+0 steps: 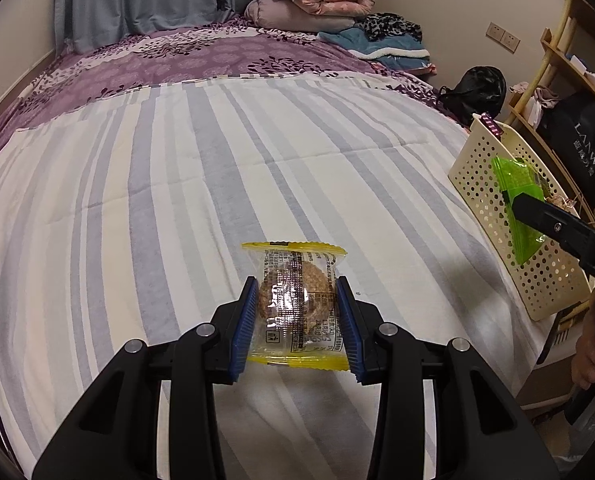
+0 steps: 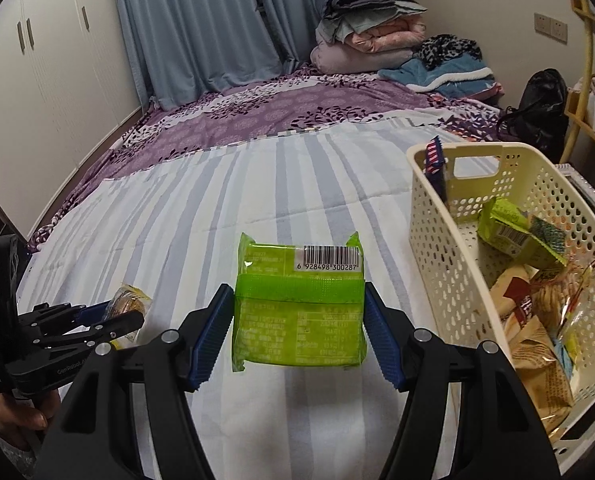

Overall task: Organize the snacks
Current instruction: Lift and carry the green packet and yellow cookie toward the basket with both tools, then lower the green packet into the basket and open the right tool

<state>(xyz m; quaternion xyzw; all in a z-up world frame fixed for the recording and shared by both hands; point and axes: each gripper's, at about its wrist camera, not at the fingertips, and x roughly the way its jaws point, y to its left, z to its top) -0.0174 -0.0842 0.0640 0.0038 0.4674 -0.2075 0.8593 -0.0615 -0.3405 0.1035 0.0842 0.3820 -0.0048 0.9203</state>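
My left gripper (image 1: 296, 291) is shut on a clear, yellow-edged cookie packet (image 1: 297, 300) held just above the striped sheet. My right gripper (image 2: 299, 296) is shut on a bright green snack pack (image 2: 299, 304) with a barcode, lifted over the bed to the left of the cream perforated basket (image 2: 437, 248). From the left wrist view the same green snack pack (image 1: 517, 196) hangs in the right gripper (image 1: 509, 196) in front of the basket (image 1: 481, 184). The left gripper (image 2: 135, 312) with its cookie packet (image 2: 131, 300) shows at the lower left of the right wrist view.
The basket holds several snack packets (image 2: 537, 320). Folded quilts and clothes (image 2: 377, 40) are piled at the bed's far end. A black bag (image 2: 541, 108) and a wooden rack (image 1: 557, 60) stand to the right, beyond the bed. A person's hand (image 1: 593, 344) grips the right handle.
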